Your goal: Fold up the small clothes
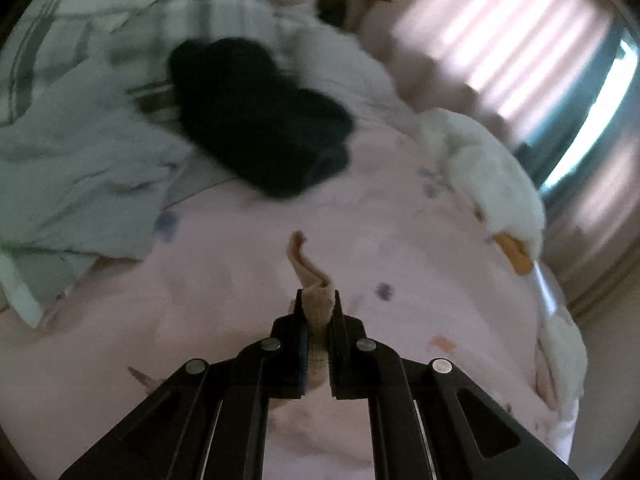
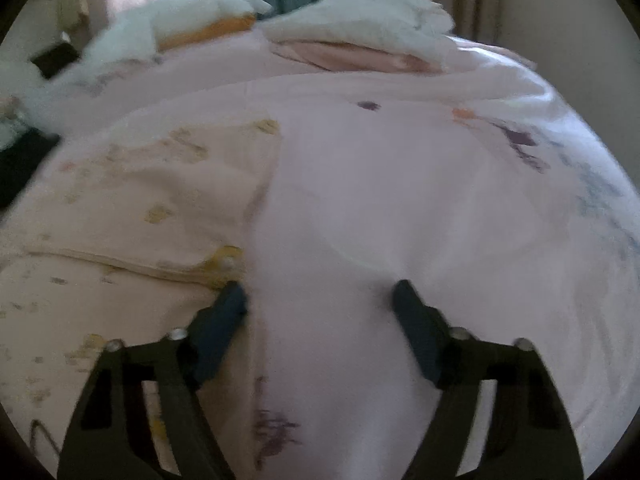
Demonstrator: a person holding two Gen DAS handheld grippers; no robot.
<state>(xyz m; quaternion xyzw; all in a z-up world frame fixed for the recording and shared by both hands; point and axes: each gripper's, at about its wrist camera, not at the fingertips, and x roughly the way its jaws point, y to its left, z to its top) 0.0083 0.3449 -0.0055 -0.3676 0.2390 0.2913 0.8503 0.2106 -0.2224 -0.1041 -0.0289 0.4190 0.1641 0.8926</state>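
Left wrist view: a pink bedcover (image 1: 224,280) with small printed motifs fills most of the frame. On its far left lies a crumpled pale green and checked blanket (image 1: 76,160), and beside that a heap of black clothing (image 1: 256,120). A white plush duck (image 1: 492,184) with an orange bill lies along the right edge of the bed, with striped curtains (image 1: 512,40) behind it. The left gripper (image 1: 317,312) is clamped on a narrow strip of beige fabric (image 1: 308,276); the strip rises from between the pads and curls upward, clear of the bedcover. Right wrist view: the same pink bedcover (image 2: 400,200) spans the frame. A peach garment (image 2: 160,200) with faint yellow print lies flat on the left half, folded edge toward the camera, a small snap visible at its near corner. The right gripper (image 2: 320,292) stands parted over the bedcover, nothing between its jaws; its left fingertip (image 2: 232,300) sits just beside the garment's near corner. Contact cannot be determined because of blur.
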